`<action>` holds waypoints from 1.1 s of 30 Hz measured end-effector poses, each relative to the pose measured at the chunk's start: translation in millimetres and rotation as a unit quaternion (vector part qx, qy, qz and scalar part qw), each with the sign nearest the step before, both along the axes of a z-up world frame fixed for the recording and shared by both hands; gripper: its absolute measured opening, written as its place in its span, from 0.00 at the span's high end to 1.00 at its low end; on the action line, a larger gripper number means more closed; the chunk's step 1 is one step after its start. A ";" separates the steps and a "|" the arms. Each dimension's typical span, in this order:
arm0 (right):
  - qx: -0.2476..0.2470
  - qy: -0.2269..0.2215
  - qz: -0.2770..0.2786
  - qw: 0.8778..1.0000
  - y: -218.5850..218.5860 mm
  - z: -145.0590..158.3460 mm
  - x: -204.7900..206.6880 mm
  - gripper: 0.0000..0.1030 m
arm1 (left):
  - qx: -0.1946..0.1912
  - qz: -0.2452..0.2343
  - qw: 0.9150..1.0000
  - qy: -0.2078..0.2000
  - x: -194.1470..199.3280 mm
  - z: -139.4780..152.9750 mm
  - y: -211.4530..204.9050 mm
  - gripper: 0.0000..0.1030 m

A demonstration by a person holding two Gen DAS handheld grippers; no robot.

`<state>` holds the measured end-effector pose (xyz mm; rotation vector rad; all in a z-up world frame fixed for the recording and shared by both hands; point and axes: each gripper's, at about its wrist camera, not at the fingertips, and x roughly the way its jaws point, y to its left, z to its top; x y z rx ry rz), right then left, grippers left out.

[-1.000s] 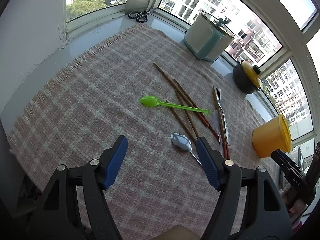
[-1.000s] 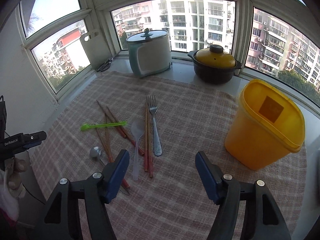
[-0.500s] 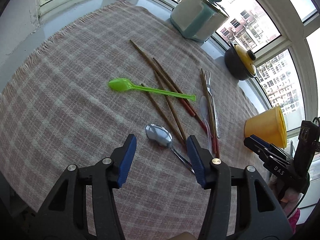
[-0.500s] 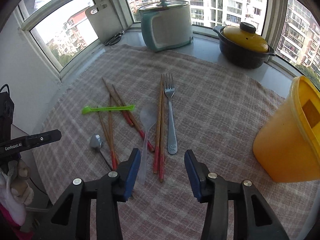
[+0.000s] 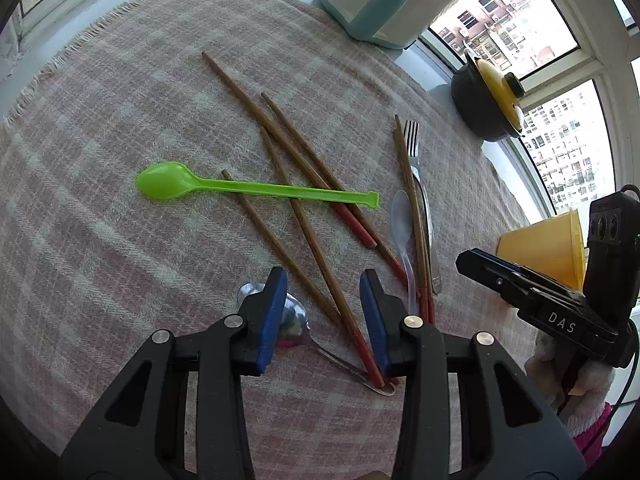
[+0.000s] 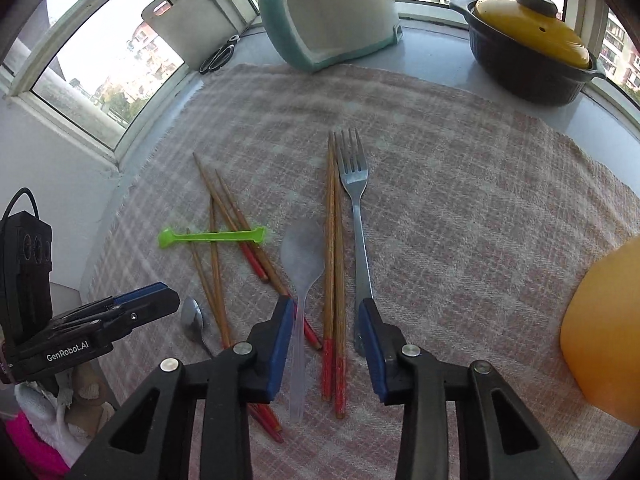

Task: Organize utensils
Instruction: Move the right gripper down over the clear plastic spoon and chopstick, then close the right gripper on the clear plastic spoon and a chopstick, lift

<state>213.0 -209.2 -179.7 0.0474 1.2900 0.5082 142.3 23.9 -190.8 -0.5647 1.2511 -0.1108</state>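
Scene: utensils scattered on checked cloth (image 6: 460, 184) | left gripper (image 5: 323, 312) half open, empty, over crossed chopsticks (image 5: 316, 248) beside metal spoon (image 5: 294, 320) | right gripper (image 6: 323, 342) half open, empty, straddling chopstick pair (image 6: 334, 280); fork (image 6: 358, 216) just beside | handling: sticks light, stiff, likely to roll; pinch near red ends | change: both grippers lower, closer, narrower than a second ago

The cloth (image 6: 460, 208) is woven and rough, with frayed threads along its edge. The chopsticks (image 6: 334, 248) look like wood – brown and dull, with red painted ends. The fork (image 6: 358, 216) is metal, grey and a bit shiny. The metal spoon (image 5: 292, 314) is very shiny, like a mirror. The green spoon (image 5: 224, 187) is smooth, bright plastic. The clear spoon (image 6: 302, 276) is cloudy plastic. The yellow tub (image 6: 604, 328) looks like smooth plastic – and the pot lid (image 6: 528, 30) is glossy.
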 end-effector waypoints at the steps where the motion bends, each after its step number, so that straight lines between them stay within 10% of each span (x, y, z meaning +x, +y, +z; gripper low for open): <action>1: 0.003 0.005 0.003 1.000 2.2 -1.9 2.1 0.68 | -0.006 0.001 1.000 0.005 3.1 -3.2 -0.1 0.64; 33: 0.009 0.082 0.011 0.997 31.9 -36.8 28.7 0.76 | 0.019 0.002 0.999 0.043 40.1 -34.4 -16.2 0.88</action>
